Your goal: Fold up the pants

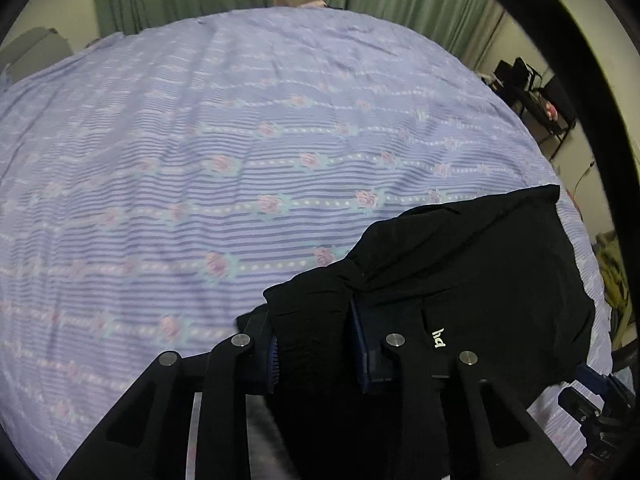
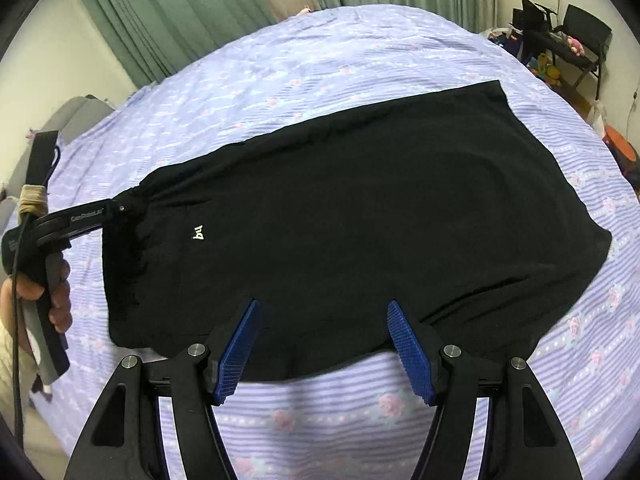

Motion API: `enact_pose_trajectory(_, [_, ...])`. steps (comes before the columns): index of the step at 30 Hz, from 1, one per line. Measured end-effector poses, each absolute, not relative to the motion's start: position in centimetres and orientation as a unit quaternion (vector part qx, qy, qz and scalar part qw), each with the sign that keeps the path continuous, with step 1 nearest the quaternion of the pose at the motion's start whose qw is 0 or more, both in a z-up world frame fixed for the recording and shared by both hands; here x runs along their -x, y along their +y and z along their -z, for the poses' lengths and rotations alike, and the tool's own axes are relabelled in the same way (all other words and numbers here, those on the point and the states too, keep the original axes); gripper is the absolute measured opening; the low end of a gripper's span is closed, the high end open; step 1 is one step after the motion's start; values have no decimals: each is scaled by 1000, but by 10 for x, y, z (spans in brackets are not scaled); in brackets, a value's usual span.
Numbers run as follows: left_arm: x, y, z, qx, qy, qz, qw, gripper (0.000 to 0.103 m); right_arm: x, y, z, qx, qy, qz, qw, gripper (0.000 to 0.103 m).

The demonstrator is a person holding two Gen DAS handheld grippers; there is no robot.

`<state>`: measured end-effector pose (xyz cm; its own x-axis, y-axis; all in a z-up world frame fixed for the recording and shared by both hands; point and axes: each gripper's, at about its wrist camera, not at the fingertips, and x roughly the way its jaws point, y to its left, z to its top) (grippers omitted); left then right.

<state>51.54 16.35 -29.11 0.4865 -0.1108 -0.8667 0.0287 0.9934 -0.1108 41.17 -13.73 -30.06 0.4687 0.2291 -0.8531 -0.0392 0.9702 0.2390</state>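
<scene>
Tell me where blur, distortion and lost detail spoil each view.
Left wrist view: the lilac striped floral bedspread is smeared by motion blur and bulges from fisheye distortion. Right wrist view: sharper, but the black pants are so dark that folds barely show; the bedspread near the bottom edge is soft.

The pants [image 2: 340,216] lie flat on the bed [image 2: 360,48], toward its near edge, reaching from the left side across to the far right. At their left end the left gripper [image 1: 316,348] has a bunch of the cloth between its 2 fingers. The right gripper [image 2: 326,344] sits at the near hem, its 2 fingers spread with the cloth's edge between them. Curtains [image 2: 180,12] hang behind the bed, and chairs [image 2: 560,32] stand off its far right corner.
</scene>
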Motion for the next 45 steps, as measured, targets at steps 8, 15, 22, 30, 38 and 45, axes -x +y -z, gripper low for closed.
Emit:
enact_pose_trajectory(8, [-539, 158, 325, -46, 545, 10, 837, 39, -405, -120, 303, -33, 505, -80, 859, 67])
enact_pose_trajectory(15, [-480, 153, 236, -20, 431, -42, 901, 91, -395, -155, 289, -76, 491, -65, 866, 67])
enact_pose_trajectory(22, [-401, 114, 251, 5, 501, 27, 865, 88, -370, -204, 285, -88, 482, -44, 871, 67])
enact_pose_trajectory(30, [-378, 87, 307, 78, 546, 22, 834, 77, -374, -244, 316, -76, 494, -34, 866, 54])
enact_pose_trajectory(38, [-391, 122, 356, 265, 538, -39, 799, 77, -390, -221, 347, -12, 510, -71, 857, 50])
enact_pose_trajectory(45, [-408, 128, 347, 285, 506, -84, 810, 63, -398, -215, 350, 11, 503, -74, 861, 33])
